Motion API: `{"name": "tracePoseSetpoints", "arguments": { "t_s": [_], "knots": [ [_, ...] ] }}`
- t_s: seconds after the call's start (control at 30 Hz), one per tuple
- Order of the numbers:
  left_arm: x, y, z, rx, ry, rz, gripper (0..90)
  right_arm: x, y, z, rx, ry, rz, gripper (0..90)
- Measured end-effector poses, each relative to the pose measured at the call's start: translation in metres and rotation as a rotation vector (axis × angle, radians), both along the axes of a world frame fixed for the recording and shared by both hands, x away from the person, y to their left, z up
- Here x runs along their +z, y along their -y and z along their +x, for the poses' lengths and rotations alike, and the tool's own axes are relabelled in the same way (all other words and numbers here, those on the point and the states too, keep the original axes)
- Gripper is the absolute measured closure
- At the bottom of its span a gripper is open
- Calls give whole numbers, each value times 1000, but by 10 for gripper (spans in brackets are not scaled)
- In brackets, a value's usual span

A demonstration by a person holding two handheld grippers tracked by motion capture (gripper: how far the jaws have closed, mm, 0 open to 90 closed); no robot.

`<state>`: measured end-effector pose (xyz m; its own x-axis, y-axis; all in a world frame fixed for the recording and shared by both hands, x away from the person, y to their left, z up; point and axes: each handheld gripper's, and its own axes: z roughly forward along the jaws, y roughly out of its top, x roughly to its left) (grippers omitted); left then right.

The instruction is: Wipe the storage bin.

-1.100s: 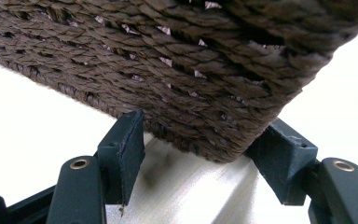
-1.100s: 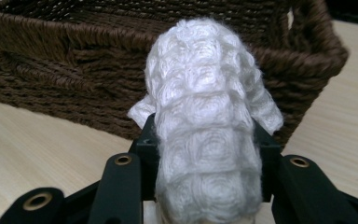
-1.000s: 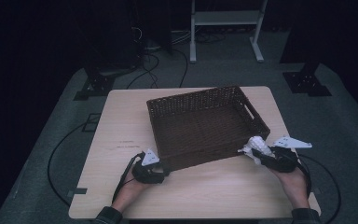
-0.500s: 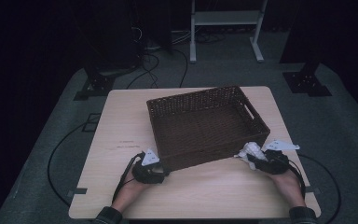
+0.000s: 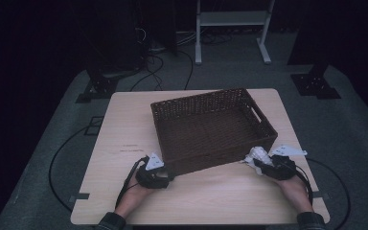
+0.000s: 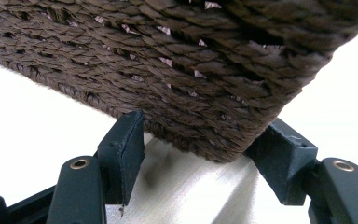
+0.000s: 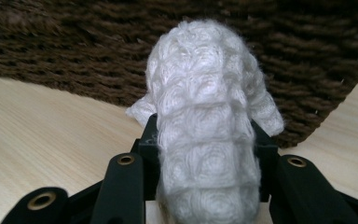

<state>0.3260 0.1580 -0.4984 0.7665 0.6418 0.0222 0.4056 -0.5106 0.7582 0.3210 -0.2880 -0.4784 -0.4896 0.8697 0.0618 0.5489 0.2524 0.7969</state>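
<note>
high view: right tool [image 5: 258, 162] clenched on a white knitted cloth [image 5: 258, 155] at the wicker basket's [image 5: 206, 103] near right corner; left tool [image 5: 165, 171], jaws parted, straddles the basket's near left corner without gripping, on the desk [image 5: 124, 124].

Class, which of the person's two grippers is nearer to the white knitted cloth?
Right. The right gripper holds the white knitted cloth between its fingers, beside the basket. The left gripper sits at the basket's opposite near corner.
</note>
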Motion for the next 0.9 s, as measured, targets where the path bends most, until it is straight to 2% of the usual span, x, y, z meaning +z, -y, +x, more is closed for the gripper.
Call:
{"name": "tracePoseSetpoints", "arguments": {
  "t_s": [0.17, 0.5, 0.73, 0.9],
  "knots": [
    [0, 0, 0, -1, 0, 2, 359, 9, -1, -6, -11, 53, -11, 593],
    [0, 0, 0, -1, 0, 1, 359, 35, 0, -17, -7, 143, 32, 597],
    [0, 0, 0, -1, 0, 1, 359, 51, 2, -21, 0, 176, 76, 597],
    [0, 0, 0, 0, 0, 0, 359, 50, 1, -21, 5, 168, 86, 597]
  ]
}}
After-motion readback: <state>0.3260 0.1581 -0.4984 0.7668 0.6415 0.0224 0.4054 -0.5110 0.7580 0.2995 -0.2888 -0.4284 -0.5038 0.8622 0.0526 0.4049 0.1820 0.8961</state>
